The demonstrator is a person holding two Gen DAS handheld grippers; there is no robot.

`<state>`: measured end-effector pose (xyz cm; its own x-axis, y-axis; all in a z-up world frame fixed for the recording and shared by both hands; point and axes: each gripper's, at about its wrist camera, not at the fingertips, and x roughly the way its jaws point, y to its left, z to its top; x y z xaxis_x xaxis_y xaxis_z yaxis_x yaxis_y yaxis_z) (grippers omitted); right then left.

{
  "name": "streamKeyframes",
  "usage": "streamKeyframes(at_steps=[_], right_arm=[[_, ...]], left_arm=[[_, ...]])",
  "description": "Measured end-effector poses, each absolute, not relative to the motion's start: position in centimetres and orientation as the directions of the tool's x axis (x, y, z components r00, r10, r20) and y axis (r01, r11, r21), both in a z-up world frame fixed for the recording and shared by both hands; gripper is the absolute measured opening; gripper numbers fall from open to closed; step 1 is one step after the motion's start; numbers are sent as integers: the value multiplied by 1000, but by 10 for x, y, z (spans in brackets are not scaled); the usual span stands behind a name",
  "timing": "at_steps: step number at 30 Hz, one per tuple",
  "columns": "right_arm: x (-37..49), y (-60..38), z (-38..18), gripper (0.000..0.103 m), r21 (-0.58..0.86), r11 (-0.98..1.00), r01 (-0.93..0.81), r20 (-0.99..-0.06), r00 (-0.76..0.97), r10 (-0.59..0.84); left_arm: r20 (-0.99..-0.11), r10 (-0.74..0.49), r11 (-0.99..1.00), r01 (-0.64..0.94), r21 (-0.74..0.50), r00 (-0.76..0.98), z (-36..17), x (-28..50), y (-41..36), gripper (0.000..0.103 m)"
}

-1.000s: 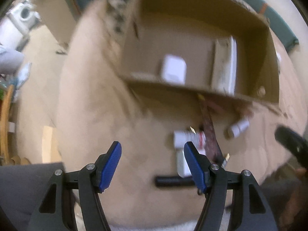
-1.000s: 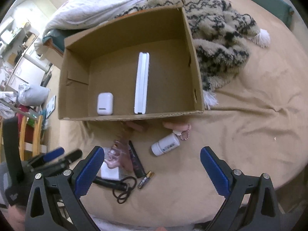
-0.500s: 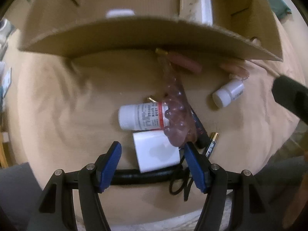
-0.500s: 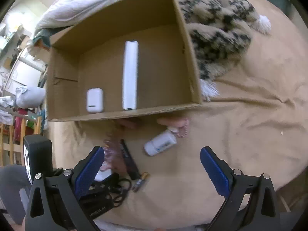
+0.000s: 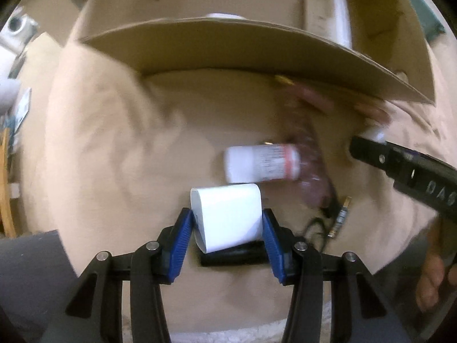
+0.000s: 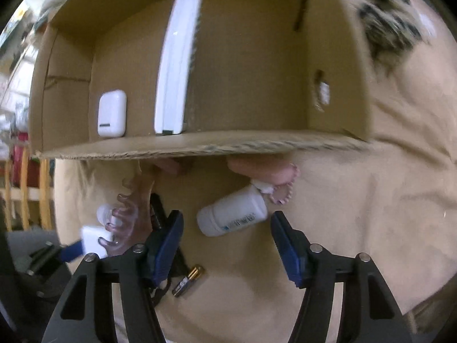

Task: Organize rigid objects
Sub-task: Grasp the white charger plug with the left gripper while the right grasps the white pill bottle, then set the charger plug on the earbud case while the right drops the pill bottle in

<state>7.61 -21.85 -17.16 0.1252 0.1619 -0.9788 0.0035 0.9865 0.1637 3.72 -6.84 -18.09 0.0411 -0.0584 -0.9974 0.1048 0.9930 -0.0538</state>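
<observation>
Inside cardboard box (image 6: 200, 148): earbud case (image 6: 112, 113), long white case (image 6: 177, 63)

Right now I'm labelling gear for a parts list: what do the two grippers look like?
Both match: the left gripper and right gripper have black angular arms with silver rivets and ribbed blue pads. In the left view, the right gripper's black body bears white letters.

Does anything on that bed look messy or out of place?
Yes. Small things lie jumbled outside the cardboard box: a white bottle on its side, a loose battery, a pink hair claw atop other items. Inside the box, only two white items lie neatly.
</observation>
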Motion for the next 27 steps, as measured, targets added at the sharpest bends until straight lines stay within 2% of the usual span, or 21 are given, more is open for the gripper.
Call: streamKeyframes(at_steps=[1, 3, 5, 12, 21, 27], right_arm=[[76, -213, -172, 68, 137, 990, -26, -982, 127, 139], [75, -202, -173, 54, 82, 992, -94, -987, 130, 93], [71, -200, -171, 54, 69, 992, -110, -988, 133, 84], [51, -227, -137, 54, 208, 978, -34, -962, 175, 210], [27, -262, -96, 54, 287, 958, 30, -924, 272, 268], [27, -247, -62, 54, 310, 951, 3, -872, 399, 283]], left_arm=[[-998, -56, 995, 90, -52, 41, -181, 38, -64, 45], [-998, -51, 996, 71, -47, 46, -180, 42, -56, 45], [-998, -43, 997, 66, -39, 53, -179, 44, -53, 45], [-997, -12, 999, 53, -8, 77, -171, 42, -40, 45], [-989, 60, 998, -45, 54, 138, -149, 43, -11, 45], [-961, 76, 996, -66, 60, 266, -114, 52, 7, 45]])
